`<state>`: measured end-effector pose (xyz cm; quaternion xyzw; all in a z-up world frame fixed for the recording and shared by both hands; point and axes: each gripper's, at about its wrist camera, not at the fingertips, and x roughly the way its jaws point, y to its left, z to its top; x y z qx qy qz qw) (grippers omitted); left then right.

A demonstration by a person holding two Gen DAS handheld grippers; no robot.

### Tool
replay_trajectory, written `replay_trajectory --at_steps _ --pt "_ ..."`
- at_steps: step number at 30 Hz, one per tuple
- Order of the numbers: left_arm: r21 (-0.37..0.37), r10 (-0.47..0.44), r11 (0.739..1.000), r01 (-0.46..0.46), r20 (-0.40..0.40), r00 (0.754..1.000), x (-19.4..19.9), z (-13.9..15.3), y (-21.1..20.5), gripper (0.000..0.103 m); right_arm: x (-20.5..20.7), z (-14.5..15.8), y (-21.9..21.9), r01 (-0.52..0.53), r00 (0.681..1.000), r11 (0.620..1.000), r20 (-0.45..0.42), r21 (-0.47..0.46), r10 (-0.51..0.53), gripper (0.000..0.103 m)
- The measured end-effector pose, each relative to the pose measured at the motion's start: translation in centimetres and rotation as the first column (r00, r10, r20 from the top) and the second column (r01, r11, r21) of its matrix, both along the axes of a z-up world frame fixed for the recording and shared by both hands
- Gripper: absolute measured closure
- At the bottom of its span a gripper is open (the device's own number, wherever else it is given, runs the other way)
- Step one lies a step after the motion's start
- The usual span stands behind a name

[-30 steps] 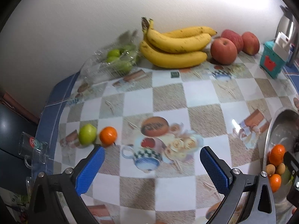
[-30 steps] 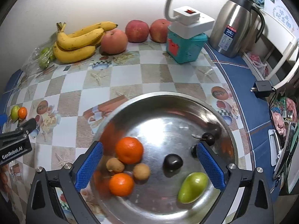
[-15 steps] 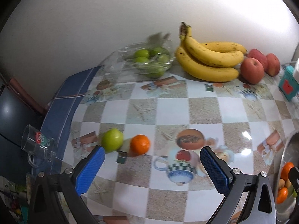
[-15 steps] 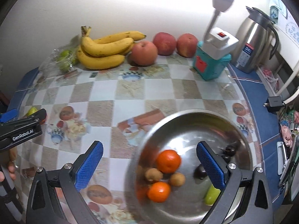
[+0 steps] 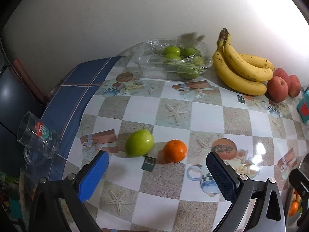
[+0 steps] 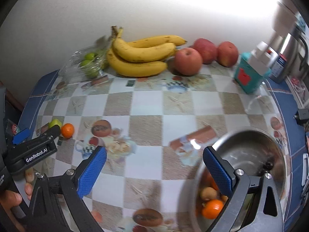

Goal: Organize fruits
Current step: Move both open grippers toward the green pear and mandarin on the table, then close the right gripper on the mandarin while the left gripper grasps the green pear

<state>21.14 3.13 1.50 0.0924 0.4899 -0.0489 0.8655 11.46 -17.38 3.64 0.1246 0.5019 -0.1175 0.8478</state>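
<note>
Over the checkered tablecloth (image 5: 204, 114): both grippers released, holding nothing.

Left wrist view: left gripper (image 5: 157, 174) has its jaws spread wide, above the table and touching nothing; green fruit (image 5: 139, 143) and tangerine (image 5: 175, 150) lie just ahead, a small dark tile (image 5: 148, 163) between them; glass mug (image 5: 37, 139) at the left table edge; bananas (image 5: 243, 71), apples (image 5: 283, 86) and bagged green fruit (image 5: 179, 60) along the wall.
Right wrist view: right gripper (image 6: 154, 171) wide apart, empty; metal bowl (image 6: 258, 145) with small fruit (image 6: 211, 208) under its right finger; open cloth ahead; teal box (image 6: 249, 75) near the right edge.

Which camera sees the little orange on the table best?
The left wrist view: the orange sits big, sharp and unblocked beside the green fruit. In the right wrist view it is tiny and far off.
</note>
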Motion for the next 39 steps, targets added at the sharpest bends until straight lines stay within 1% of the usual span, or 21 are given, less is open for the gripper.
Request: replay_trajectory --at_steps 3,9,13,16,18,22,26,27,28,30,33,35,37,39 --pt "-0.014 0.023 1.0 -0.023 0.0 1.0 0.4 -0.3 1.0 0.003 1.3 0.0 1.2 -0.026 1.0 1.0 0.0 0.013 0.026 0.003" --pt "-0.068 0.092 0.993 -0.093 -0.021 0.996 1.3 -1.3 3.9 0.004 3.9 0.1 3.5 -0.065 0.998 0.996 -0.011 0.053 0.066 0.003" --pt "-0.114 0.143 0.982 -0.149 -0.059 0.988 2.1 -2.6 6.1 0.007 5.7 0.0 5.3 -0.095 0.995 0.995 -0.019 0.034 0.096 0.003" --pt "-0.132 0.169 0.975 -0.177 -0.071 0.983 2.5 -3.3 7.2 0.008 6.8 -0.3 6.3 -0.109 0.994 0.994 -0.029 0.026 0.109 0.003" --pt "-0.146 0.18 0.971 -0.189 -0.075 0.981 2.7 -3.6 7.7 0.009 7.7 -0.7 7.0 -0.117 0.992 0.993 -0.04 0.021 0.118 0.003" --pt "-0.204 0.211 0.952 -0.229 -0.105 0.972 3.1 -4.5 9.1 0.015 9.2 -1.9 8.4 -0.138 0.988 0.99 -0.063 0.015 0.138 0.003" --pt "-0.217 0.211 0.948 -0.231 -0.111 0.971 3.4 -4.8 9.2 0.017 10.5 -3.3 10.1 -0.169 0.982 0.986 -0.083 0.012 0.17 0.004" --pt "-0.222 0.214 0.947 -0.234 -0.111 0.971 3.5 -4.7 9.3 0.021 10.8 -3.6 10.6 -0.182 0.98 0.983 -0.085 0.016 0.182 0.004" --pt "-0.228 0.223 0.943 -0.243 -0.11 0.969 3.5 -4.7 9.5 0.023 10.8 -3.8 11.1 -0.192 0.977 0.981 -0.086 0.016 0.193 0.005" --pt "-0.242 0.238 0.935 -0.26 -0.119 0.964 3.6 -4.7 9.9 0.024 10.9 -4.2 12.2 -0.212 0.973 0.977 -0.086 0.006 0.212 0.013" --pt "-0.272 0.261 0.918 -0.288 -0.13 0.957 3.6 -4.9 10.7 0.024 11.1 -4.6 12.5 -0.204 0.975 0.978 -0.08 0.049 0.207 0.014" --pt "-0.297 0.27 0.906 -0.301 -0.139 0.953 3.7 -5.1 11.1 0.024 11.1 -5.0 12.9 -0.21 0.973 0.977 -0.088 0.041 0.213 0.016" --pt "-0.3 0.276 0.904 -0.305 -0.135 0.952 3.7 -5.1 11.2 0.024 11.2 -5.4 13.4 -0.218 0.971 0.975 -0.094 0.042 0.221 0.02" --pt "-0.299 0.279 0.904 -0.306 -0.132 0.951 3.7 -5.0 11.3 0.025 11.3 -5.9 13.4 -0.216 0.971 0.975 -0.095 0.059 0.221 0.021"
